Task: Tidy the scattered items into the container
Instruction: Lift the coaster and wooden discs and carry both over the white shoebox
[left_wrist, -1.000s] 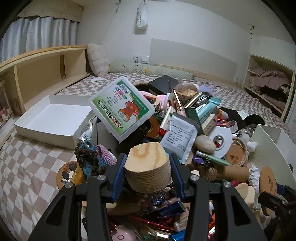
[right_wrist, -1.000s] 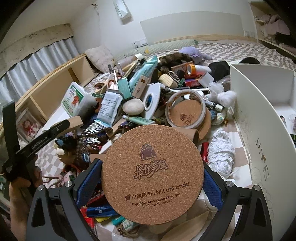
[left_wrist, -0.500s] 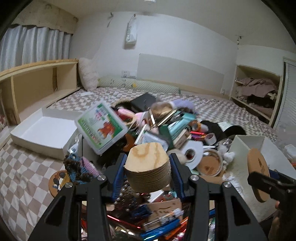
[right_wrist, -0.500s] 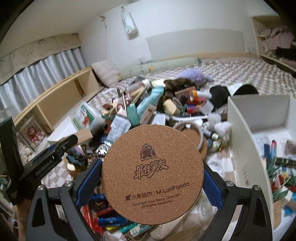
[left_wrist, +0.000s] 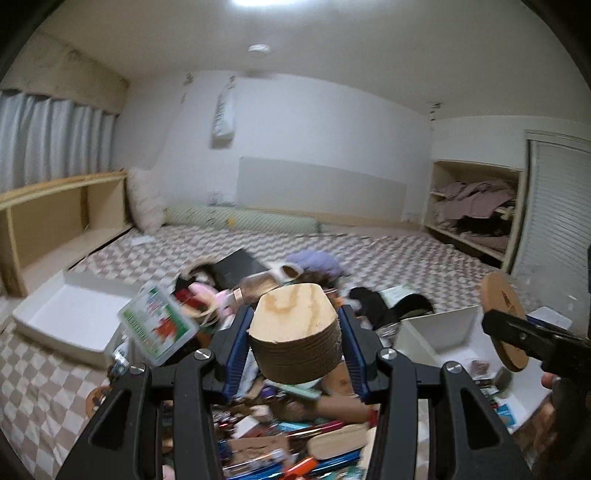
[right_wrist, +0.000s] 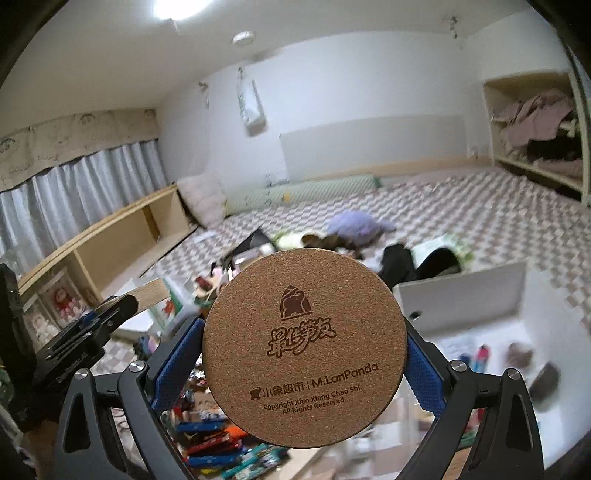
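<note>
Between the blue pads of the left claw (left_wrist: 295, 354) sits a stack of wooden coasters (left_wrist: 295, 332), pinched on its two flat sides, top face turned up toward the lens, the stack's axis running roughly upright and tipped a little away. The right claw (right_wrist: 304, 354) is closed edge-on around a round cork coaster (right_wrist: 304, 352); its printed face looks straight back at the camera, so its thin axis points forward along the fingers and no long axis exists in the disc itself. A second ago both claws hung low over the pile of clutter (left_wrist: 280, 435); now both have risen and tilted up, so the ceiling fills each view and the pile has dropped beneath the fingers. That suggests the picking is done and the carry has begun. Just ahead and to the right of each claw stands the white container (left_wrist: 439, 325), already holding small things. Beyond and to the left lies a shallow white box lid (left_wrist: 62, 321) on the checkered bed (left_wrist: 369, 247).
</note>
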